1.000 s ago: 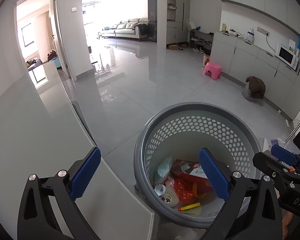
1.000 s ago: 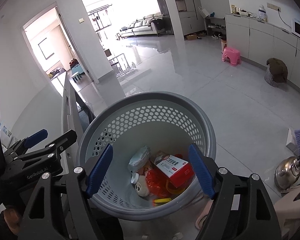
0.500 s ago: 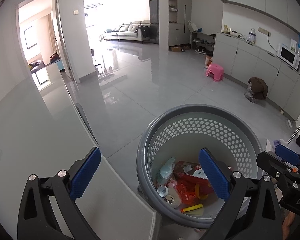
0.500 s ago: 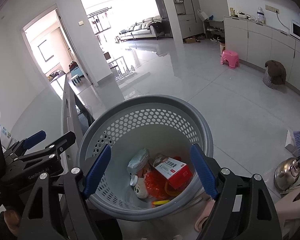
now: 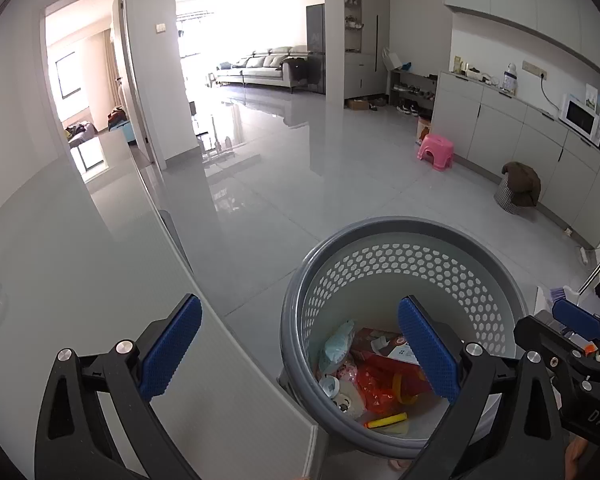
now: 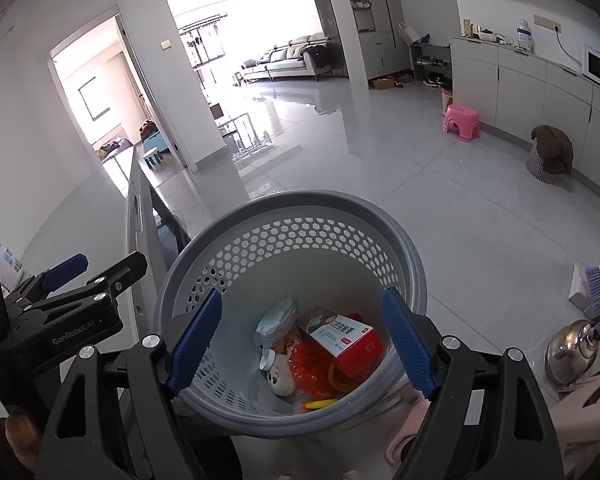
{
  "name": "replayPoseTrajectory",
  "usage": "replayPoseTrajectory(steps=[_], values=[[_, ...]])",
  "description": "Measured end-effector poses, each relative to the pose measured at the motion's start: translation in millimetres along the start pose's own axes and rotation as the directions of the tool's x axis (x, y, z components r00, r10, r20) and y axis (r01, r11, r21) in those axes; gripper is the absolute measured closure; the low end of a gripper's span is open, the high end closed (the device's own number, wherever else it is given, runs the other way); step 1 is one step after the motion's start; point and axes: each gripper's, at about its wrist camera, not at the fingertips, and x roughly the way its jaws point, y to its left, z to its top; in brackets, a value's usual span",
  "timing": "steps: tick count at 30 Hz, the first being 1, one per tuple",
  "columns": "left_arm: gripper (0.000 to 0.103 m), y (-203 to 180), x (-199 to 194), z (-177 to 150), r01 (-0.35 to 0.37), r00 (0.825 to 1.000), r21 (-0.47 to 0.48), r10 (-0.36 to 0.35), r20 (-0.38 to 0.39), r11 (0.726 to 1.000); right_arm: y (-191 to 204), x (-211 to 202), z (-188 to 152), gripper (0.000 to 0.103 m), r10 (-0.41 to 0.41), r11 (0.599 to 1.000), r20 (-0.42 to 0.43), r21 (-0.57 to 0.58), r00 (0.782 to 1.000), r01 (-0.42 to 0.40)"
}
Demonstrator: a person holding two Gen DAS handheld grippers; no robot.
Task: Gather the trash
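Note:
A grey perforated trash basket point(image 5: 496, 264) stands on the floor beside a white table; it also shows in the right wrist view point(image 6: 408, 240). Inside lie a red-and-white box point(image 6: 348, 338), a pale wrapped packet point(image 6: 276, 318), red plastic point(image 6: 312, 364), a small white cap point(image 6: 267, 360) and a yellow stick point(image 6: 320, 403). My left gripper point(image 5: 300, 354) is open and empty, over the table corner and the basket's left rim. My right gripper point(image 6: 300, 338) is open and empty, above the basket's opening.
The white table point(image 5: 80, 280) fills the left. Glossy tiled floor point(image 5: 320, 184) stretches to a sofa at the back. A pink stool point(image 5: 436, 151) and a brown-covered bin point(image 5: 518, 188) stand by the right cabinets. A steel kettle point(image 6: 576, 350) and a brush point(image 6: 594, 288) sit at the right.
Both grippers have risen and pulled back slightly, so the basket sits lower in each view. Both stay open and empty.

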Motion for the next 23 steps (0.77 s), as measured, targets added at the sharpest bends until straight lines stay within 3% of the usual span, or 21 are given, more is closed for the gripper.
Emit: replayPoseTrajectory(steps=[23], values=[[0.006,-0.7,-4.9,-0.4,-0.008,1.000,-0.004,0.008,0.008,1.000,-1.2,-6.4,0.5,0.025,-0.003,1.000,0.021,0.019,1.000,0.002]])
